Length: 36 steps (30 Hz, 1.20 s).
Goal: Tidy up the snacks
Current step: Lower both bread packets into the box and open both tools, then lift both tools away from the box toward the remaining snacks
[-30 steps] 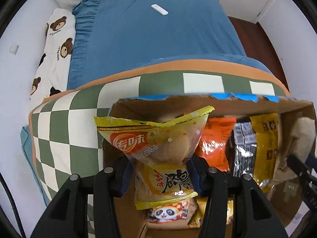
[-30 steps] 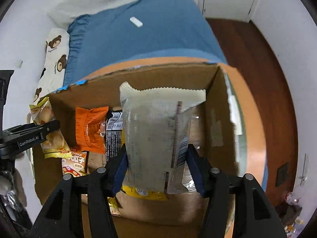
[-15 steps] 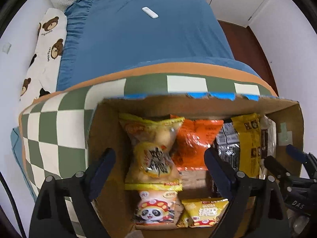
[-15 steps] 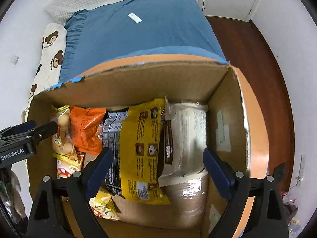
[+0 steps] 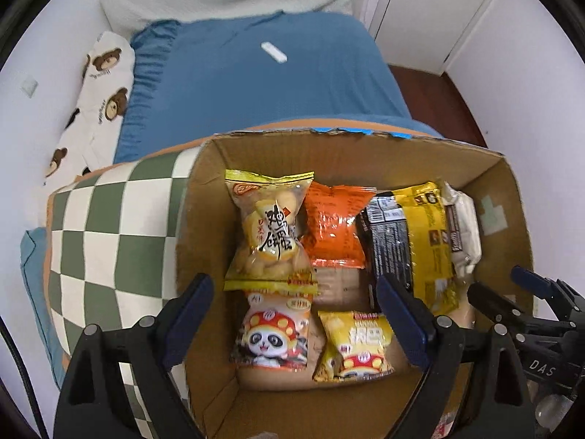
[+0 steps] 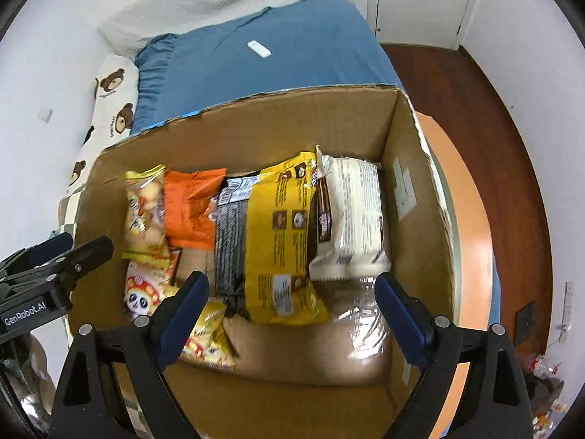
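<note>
Hovering over the cardboard box (image 5: 512, 197), both tools stand with their jaws wide apart and nothing between the pads. The left tool (image 5: 296, 314) hangs above the box's left half, the right tool (image 6: 292, 311) above its right half. Each has released within the last moment; neither has spread further since.

Inside the box, the yellow biscuit bag (image 5: 268, 226) lies at about 10 o'clock in the left view, touching the orange packet (image 5: 334, 223) at its right. Below it, toward 6 o'clock, sit the panda packet (image 5: 272, 329) and a small yellow packet (image 5: 356, 347), side by side. At 2 o'clock lie a black packet (image 5: 389, 241), a big yellow bag (image 5: 433, 241) overlapping it, and the white packet (image 6: 351, 216), pressed close to the right wall. Something clear and shiny, perhaps plastic wrap (image 6: 360, 325), lies just below the white packet; the glare hides what it is.

The box rests on a checked green-and-white blanket (image 5: 109, 226). Beyond it, at 12 o'clock, spreads a blue bed (image 5: 256, 87) bearing a small white remote-like object (image 5: 274, 52).
</note>
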{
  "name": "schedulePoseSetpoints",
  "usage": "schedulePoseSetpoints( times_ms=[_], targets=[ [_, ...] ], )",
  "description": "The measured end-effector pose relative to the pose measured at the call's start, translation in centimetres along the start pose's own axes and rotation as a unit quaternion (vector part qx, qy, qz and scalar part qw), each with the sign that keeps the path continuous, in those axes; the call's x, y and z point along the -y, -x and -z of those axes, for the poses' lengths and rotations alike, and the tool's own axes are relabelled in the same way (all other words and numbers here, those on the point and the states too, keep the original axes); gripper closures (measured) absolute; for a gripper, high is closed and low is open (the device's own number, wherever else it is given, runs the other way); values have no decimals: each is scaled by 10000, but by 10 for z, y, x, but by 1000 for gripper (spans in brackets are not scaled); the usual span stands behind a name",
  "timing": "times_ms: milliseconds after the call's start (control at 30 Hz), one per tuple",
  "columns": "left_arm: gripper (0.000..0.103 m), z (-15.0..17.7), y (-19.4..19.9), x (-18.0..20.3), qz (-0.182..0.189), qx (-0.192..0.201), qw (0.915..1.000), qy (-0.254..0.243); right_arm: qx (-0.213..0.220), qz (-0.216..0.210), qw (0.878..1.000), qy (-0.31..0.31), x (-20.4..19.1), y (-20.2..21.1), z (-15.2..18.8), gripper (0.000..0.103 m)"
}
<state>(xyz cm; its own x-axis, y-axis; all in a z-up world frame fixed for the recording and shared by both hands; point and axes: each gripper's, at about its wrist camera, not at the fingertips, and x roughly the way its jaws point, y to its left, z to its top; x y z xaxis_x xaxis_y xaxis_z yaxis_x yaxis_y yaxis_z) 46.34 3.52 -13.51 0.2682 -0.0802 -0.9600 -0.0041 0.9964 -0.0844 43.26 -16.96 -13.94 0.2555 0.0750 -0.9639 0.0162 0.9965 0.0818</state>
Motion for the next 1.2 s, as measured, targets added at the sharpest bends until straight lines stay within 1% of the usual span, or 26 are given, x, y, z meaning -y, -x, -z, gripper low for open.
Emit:
schedulePoseSetpoints(
  times_ms=[167, 300, 500, 633, 833, 933, 1033, 1133, 1200],
  targets=[
    [12, 28, 32, 2, -15, 389, 9992, -43, 343, -26, 9994, 95, -5, 31, 25, 9],
    [12, 52, 56, 6, 9, 624, 9980, -68, 624, -44, 9978, 207, -10, 59, 48, 9],
    [12, 83, 93, 10, -53, 1145, 9934, -109, 1079, 35, 9934, 385, -18, 98, 79, 9],
    [12, 100, 108, 10, 15, 1294, 9916, -54, 1395, 156, 9889, 480, -24, 121, 100, 9],
    [12, 121, 125, 9, 73, 1446, 9895, 5, 1559, -77, 9871, 359, -26, 143, 124, 9],
    [12, 133, 130, 9, 107, 1438, 9895, 12, 1563, -235, 9871, 273, -23, 149, 137, 9],
    [12, 148, 125, 11, 94, 1344, 9909, 15, 1450, -424, 9885, 80, -11, 147, 153, 9],
    [12, 167, 101, 17, 79, 1009, 9949, -11, 1177, -456, 9918, -215, 13, 127, 172, 9],
    [12, 183, 75, 24, 89, 616, 9980, -105, 906, -470, 9936, -492, 35, 106, 186, 9]
  ],
)
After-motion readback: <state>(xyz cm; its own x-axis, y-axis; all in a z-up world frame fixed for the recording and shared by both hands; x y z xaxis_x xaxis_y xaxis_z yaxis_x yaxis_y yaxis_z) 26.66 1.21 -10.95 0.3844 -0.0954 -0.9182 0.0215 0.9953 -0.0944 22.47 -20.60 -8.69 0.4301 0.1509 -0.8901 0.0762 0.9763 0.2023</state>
